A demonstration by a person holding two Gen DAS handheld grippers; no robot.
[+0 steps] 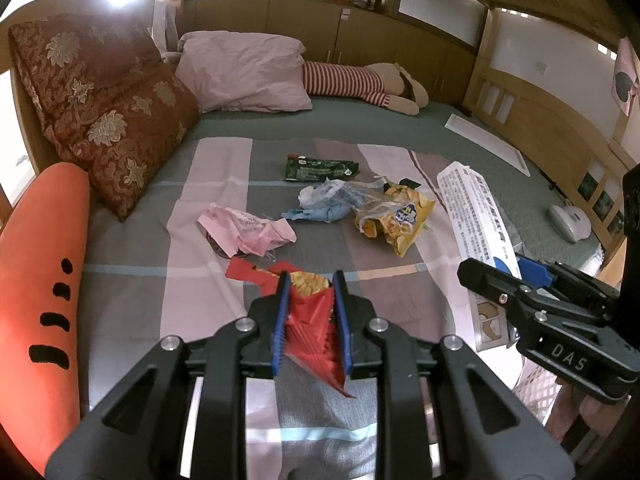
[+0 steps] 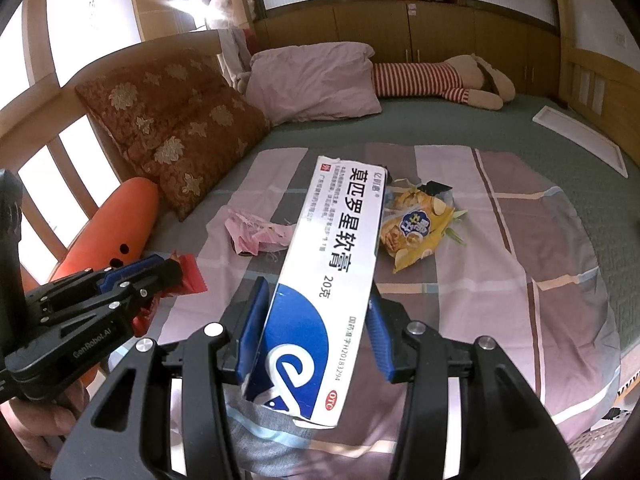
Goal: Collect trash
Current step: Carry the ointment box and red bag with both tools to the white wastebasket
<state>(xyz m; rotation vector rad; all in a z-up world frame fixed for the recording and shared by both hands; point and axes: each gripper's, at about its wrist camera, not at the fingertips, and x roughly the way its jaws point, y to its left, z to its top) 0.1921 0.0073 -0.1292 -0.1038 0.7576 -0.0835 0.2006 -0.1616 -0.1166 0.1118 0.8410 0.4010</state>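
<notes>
My left gripper [image 1: 310, 280] is shut on a red and gold wrapper [image 1: 312, 312], held above the bed; it also shows in the right wrist view [image 2: 160, 268]. My right gripper [image 2: 318, 292] is shut on a white and blue medicine box [image 2: 328, 272], which also shows in the left wrist view [image 1: 472, 216]. On the checked sheet [image 1: 208, 280] lie a pink plastic bag [image 1: 248, 228], a green wrapper [image 1: 320, 167], a clear and blue bag [image 1: 328, 200] and a yellow chip bag [image 1: 396, 216].
A brown floral pillow [image 1: 108, 112], a pink pillow [image 1: 244, 72], an orange carrot plush [image 1: 40, 280] and a striped plush toy [image 1: 360, 84] lie around the bed. A white flat box [image 1: 488, 142] and a white device [image 1: 570, 222] sit at the right.
</notes>
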